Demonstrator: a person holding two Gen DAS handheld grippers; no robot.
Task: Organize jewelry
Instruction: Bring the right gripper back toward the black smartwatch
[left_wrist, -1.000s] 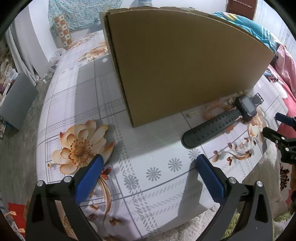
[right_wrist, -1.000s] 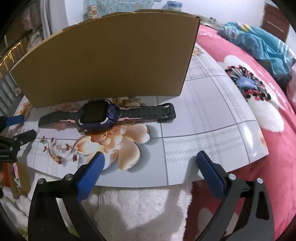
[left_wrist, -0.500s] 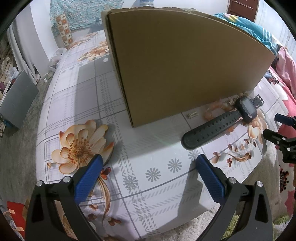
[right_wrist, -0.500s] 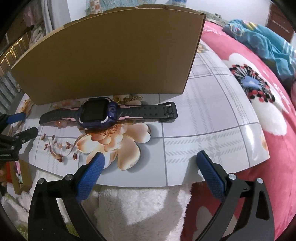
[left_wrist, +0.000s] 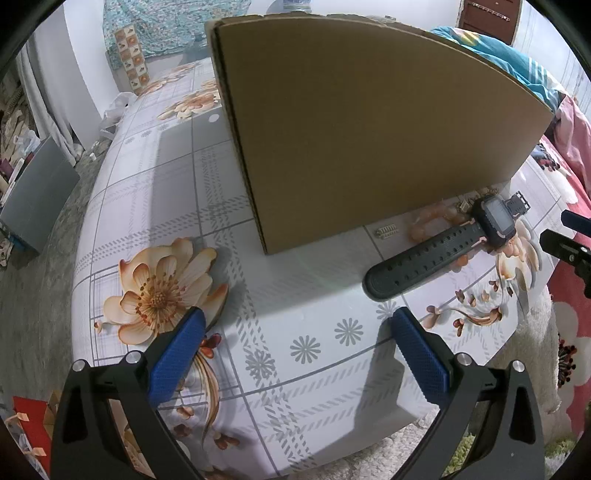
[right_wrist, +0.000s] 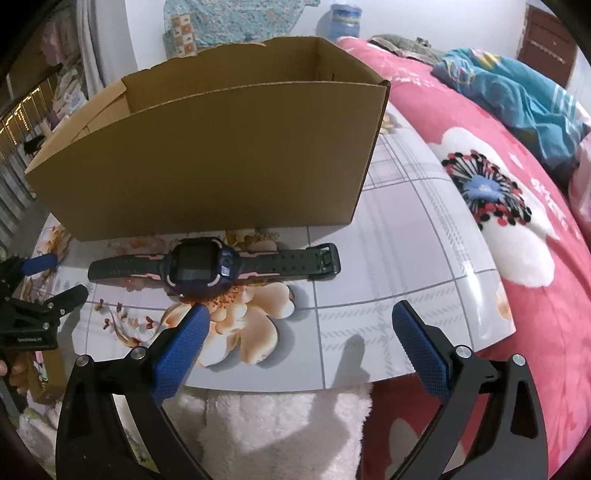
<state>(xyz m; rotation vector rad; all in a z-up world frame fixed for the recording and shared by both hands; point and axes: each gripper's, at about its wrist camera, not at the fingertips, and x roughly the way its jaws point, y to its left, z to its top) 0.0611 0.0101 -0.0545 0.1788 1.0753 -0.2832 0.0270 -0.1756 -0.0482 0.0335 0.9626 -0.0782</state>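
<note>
A dark blue smartwatch (right_wrist: 199, 266) with a black strap lies flat on the floral table in front of an open cardboard box (right_wrist: 207, 166). It also shows in the left wrist view (left_wrist: 443, 247), at the right of the box (left_wrist: 369, 129). A peach bead bracelet (left_wrist: 432, 221) and a small gold piece (left_wrist: 386, 232) lie against the box's foot. My right gripper (right_wrist: 297, 332) is open and empty, just short of the watch. My left gripper (left_wrist: 295, 336) is open and empty, over the table's front left part.
The table (left_wrist: 155, 184) has a glossy flower-print cover. A pink flowered bedspread (right_wrist: 517, 221) with a teal blanket (right_wrist: 517, 99) lies to the right. A white fluffy rug (right_wrist: 277, 424) is under the table's near edge. A grey panel (left_wrist: 33, 192) stands at far left.
My right gripper has risen and come closer to the watch, so the inside of the box now shows. My left gripper has barely moved.
</note>
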